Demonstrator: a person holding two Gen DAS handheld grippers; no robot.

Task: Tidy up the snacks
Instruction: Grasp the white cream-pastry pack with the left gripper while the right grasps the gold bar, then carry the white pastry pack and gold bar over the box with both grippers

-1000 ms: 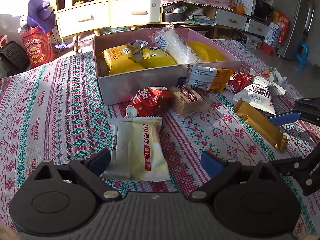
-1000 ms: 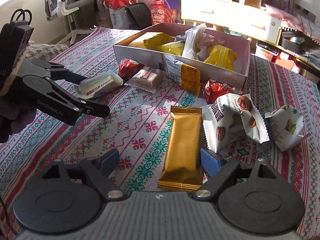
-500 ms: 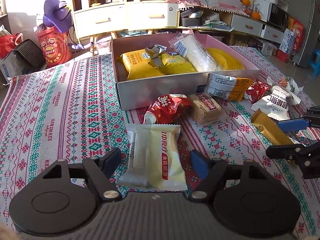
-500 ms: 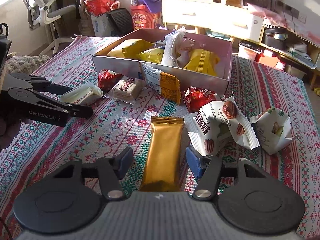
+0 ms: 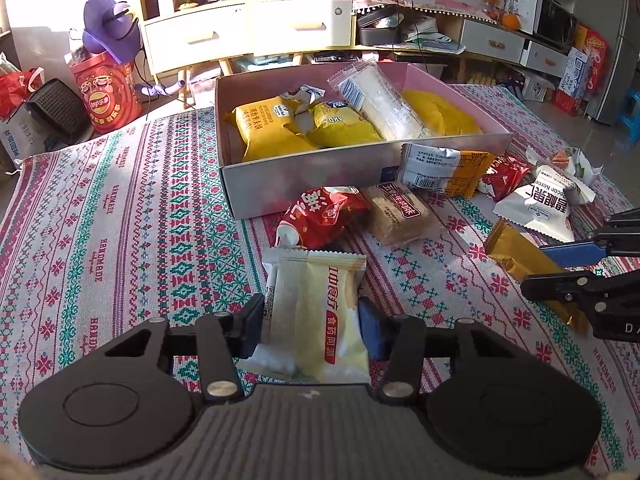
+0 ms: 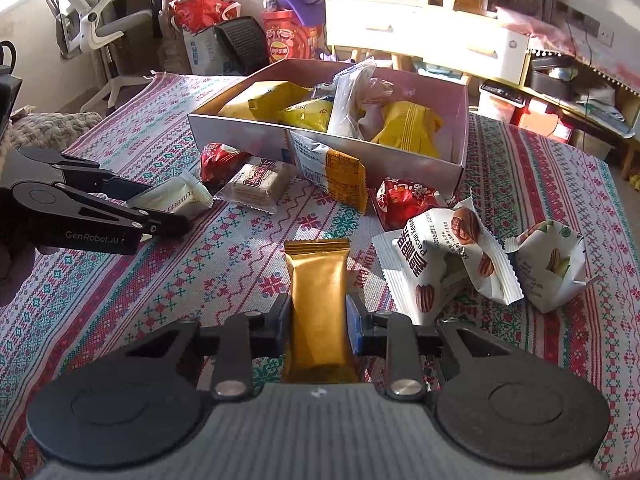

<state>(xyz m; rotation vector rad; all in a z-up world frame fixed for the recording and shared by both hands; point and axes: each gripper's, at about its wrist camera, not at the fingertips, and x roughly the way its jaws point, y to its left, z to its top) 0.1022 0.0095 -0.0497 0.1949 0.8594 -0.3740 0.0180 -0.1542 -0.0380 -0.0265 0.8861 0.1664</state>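
A cream snack packet with red lettering lies on the patterned cloth between the pads of my left gripper. Its jaws are closing and both pads touch the packet's sides. In the right wrist view a gold bar lies lengthwise between the pads of my right gripper. Those jaws are closing too and pinch the bar. The open cardboard box, holding yellow packets and a clear-wrapped one, stands just beyond both.
Loose in front of the box lie a red packet, a biscuit packet, an orange-and-white packet leaning on the box wall, and white pecan packets. Shelves, drawers and bags stand beyond the table.
Both grippers' jaws have narrowed from wide apart to touching their packets: the left on the cream packet, the right on the gold bar. Neither hand has shifted much.
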